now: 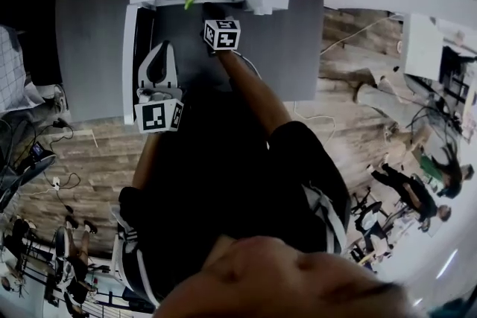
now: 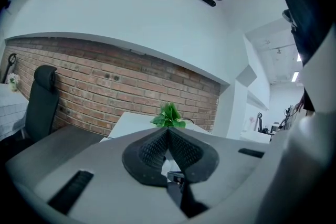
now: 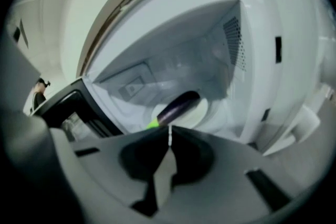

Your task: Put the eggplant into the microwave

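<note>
The right gripper (image 3: 169, 131) pointed down at the open white microwave (image 3: 247, 60), jaws clenched empty. The glossy, elongated purple eggplant (image 3: 178, 107) lay inside. The left gripper (image 2: 168, 131) sat level, jaws clenched empty.

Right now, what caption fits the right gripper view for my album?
The eggplant lies on the white plate inside the open microwave; the shut hand-held gripper is empty.
</note>
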A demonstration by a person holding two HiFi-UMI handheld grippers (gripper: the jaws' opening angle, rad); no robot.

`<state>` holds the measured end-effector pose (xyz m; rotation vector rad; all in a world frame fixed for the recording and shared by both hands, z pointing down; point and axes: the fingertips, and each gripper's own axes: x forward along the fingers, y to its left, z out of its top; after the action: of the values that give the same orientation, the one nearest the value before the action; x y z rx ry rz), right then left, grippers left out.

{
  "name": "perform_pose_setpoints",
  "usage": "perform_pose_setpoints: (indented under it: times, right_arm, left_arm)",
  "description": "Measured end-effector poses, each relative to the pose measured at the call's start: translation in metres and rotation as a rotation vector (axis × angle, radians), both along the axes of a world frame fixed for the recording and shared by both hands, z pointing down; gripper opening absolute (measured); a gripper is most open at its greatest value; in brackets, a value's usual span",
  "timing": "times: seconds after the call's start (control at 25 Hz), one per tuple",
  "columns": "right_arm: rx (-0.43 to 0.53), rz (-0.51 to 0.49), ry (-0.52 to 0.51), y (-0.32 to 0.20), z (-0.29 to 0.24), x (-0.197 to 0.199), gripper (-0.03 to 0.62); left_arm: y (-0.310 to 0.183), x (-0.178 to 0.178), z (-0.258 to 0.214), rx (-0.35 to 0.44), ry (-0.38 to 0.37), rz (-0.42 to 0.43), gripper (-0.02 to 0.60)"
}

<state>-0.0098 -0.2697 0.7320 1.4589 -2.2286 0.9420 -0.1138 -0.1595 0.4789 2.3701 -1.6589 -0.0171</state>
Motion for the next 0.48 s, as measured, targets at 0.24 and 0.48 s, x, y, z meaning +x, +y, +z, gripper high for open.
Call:
perform_pose_setpoints:
  times: [0.24, 0.48]
  right_arm:
    - [0.027, -0.008, -0.016, 0.034, -0.043, 0.011, 0.038]
    - [0.063, -0.021, -0.031, 0.075, -0.091, 0.026, 0.038]
  left_arm:
    - [0.010, 0.002, -0.015, 0.035, -0.009, 0.016, 0.034]
    - [0.033, 0.006, -0.027, 0.061, -0.010, 0.027, 0.034]
